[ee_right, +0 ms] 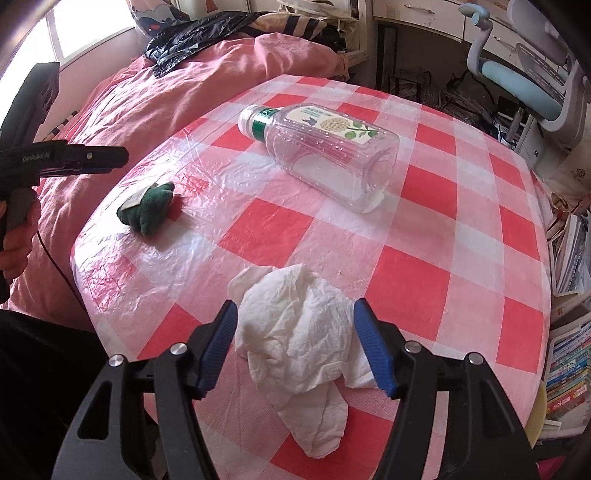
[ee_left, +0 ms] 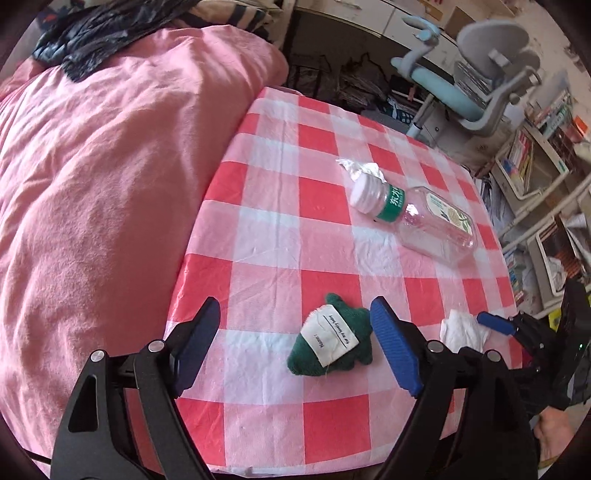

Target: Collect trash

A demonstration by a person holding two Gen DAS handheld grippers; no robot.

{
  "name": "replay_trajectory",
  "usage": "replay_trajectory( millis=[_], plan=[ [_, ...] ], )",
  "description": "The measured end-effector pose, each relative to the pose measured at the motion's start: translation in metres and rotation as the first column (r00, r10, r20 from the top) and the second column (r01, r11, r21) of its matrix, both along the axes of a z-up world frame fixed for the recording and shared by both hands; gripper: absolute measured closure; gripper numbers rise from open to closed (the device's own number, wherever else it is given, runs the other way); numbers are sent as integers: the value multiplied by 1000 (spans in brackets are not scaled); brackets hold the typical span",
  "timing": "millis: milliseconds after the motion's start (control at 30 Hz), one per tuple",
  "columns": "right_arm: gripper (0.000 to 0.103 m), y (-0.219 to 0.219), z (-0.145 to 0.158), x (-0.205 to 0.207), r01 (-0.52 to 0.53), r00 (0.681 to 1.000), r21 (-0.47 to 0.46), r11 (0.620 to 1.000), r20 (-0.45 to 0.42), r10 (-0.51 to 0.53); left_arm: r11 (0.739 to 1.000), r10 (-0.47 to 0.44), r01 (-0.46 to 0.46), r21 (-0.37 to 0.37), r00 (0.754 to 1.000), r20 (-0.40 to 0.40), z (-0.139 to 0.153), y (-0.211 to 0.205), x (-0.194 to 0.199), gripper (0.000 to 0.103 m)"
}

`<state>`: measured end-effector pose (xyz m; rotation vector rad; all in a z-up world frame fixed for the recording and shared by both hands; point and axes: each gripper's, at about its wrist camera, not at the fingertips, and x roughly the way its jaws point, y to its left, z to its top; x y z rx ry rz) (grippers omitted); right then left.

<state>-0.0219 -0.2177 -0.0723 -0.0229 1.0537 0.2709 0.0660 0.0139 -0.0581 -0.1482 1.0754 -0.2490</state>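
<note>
A crumpled white tissue lies on the red-and-white checked table, between the open fingers of my right gripper; it also shows in the left wrist view. A small green knitted toy with a white label lies between the open fingers of my left gripper; the right wrist view shows it too. An empty clear plastic bottle with a white cap lies on its side further back, also in the right wrist view. A scrap of silver foil lies behind its cap.
A pink quilt covers the bed left of the table, with a black plastic bag on it. A grey and blue chair stands behind the table. Bookshelves line the right side.
</note>
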Motion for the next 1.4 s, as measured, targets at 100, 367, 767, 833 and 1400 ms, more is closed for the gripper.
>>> replay_trajectory(
  millis=[100, 367, 767, 833, 1400],
  plan=[
    [40, 1, -3, 1, -13, 1000, -2, 1000, -15, 13, 999, -26, 27, 27, 1000, -16, -7, -8, 1, 23],
    [37, 2, -8, -5, -39, 998, -3, 999, -50, 39, 963, -174, 185, 198, 982, -72, -30, -53, -5, 23],
    [81, 2, -6, -7, -40, 999, -53, 998, -33, 38, 939, -257, 270, 213, 963, -84, -38, -77, -10, 55],
    [88, 1, -5, -7, -32, 999, -62, 998, -23, 31, 949, -248, 253, 190, 967, -53, -31, -78, -11, 57],
    [88, -3, 0, 1, 21, 1000, -74, 997, 14, -20, 986, -128, 124, 108, 991, 36, -9, -65, 1, 56]
  ],
)
